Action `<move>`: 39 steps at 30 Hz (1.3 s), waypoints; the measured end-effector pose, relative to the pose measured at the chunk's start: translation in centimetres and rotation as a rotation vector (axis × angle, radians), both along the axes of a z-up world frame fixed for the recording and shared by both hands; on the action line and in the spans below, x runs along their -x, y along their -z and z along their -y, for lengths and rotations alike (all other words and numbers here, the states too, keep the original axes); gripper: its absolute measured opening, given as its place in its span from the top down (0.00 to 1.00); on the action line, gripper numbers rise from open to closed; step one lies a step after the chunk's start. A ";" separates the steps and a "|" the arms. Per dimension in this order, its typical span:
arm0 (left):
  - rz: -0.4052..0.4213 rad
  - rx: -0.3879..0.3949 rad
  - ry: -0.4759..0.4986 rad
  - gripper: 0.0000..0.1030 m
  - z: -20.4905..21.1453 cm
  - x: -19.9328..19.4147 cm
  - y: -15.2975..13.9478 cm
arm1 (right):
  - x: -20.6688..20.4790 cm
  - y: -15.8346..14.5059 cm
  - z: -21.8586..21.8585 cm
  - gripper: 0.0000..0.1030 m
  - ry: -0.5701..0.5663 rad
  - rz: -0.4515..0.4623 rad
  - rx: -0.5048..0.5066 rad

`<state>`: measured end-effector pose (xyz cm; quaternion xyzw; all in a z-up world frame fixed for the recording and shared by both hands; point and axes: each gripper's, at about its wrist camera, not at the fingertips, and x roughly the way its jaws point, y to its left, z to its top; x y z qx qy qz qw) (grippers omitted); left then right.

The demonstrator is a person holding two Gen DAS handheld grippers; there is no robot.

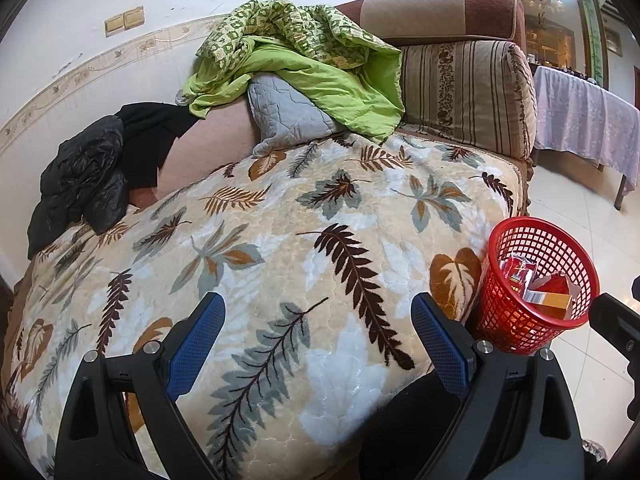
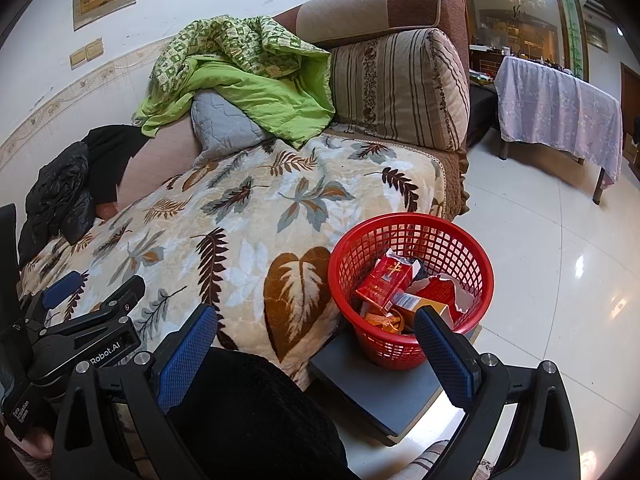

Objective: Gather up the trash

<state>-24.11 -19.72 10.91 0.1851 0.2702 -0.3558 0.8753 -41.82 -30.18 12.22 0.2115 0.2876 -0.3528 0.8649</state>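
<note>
Both the left hand-held gripper (image 1: pixel 318 338) and right hand-held gripper (image 2: pixel 316 350) stand open and empty over a leaf-print blanket (image 1: pixel 280 240) showing no litter, so collection appears complete; only the right view shows the red basket (image 2: pixel 412 240), holding cartons (image 2: pixel 384 280), resting on a grey board (image 2: pixel 384 392).

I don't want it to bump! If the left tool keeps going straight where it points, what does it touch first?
Probably the leaf-patterned blanket on the sofa. The left tool is open, empty and tilted down at it; nothing else seems in between.
</note>
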 end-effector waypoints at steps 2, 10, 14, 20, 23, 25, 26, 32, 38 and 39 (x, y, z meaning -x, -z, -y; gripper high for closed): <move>0.000 0.000 0.001 0.09 0.0 0.0 0.0 | 0.0 0.0 0.0 0.03 0.001 -0.001 -0.001; -0.002 0.001 -0.002 0.09 -0.2 -0.2 -0.1 | 0.0 0.3 0.1 0.03 0.000 -0.006 -0.005; -0.002 0.000 -0.001 0.09 -0.3 -0.3 0.0 | -0.3 0.5 0.1 0.03 -0.007 -0.011 -0.006; -0.007 -0.001 -0.004 0.09 -0.5 -0.3 0.0 | -0.7 0.6 -0.2 0.03 -0.016 -0.018 -0.005; -0.008 -0.001 -0.005 0.09 -0.6 -0.4 0.1 | -0.8 0.7 -0.2 0.03 -0.017 -0.020 -0.006; -0.011 -0.001 -0.004 0.09 -0.7 -0.4 0.2 | -0.8 0.7 -0.2 0.03 -0.016 -0.020 -0.005; -0.009 -0.001 -0.005 0.09 -0.6 -0.5 0.2 | -0.8 0.7 -0.2 0.03 -0.017 -0.020 -0.005; -0.010 -0.001 -0.004 0.09 -0.6 -0.6 0.2 | -0.9 0.6 -0.1 0.03 -0.013 -0.018 -0.001; -0.026 0.006 -0.029 0.09 -1.7 -1.3 0.3 | -2.3 0.0 0.8 0.03 -0.031 -0.011 0.044; -0.039 0.009 -0.045 0.09 -2.3 -1.8 0.3 | -2.8 -0.3 1.1 0.03 -0.040 -0.012 0.050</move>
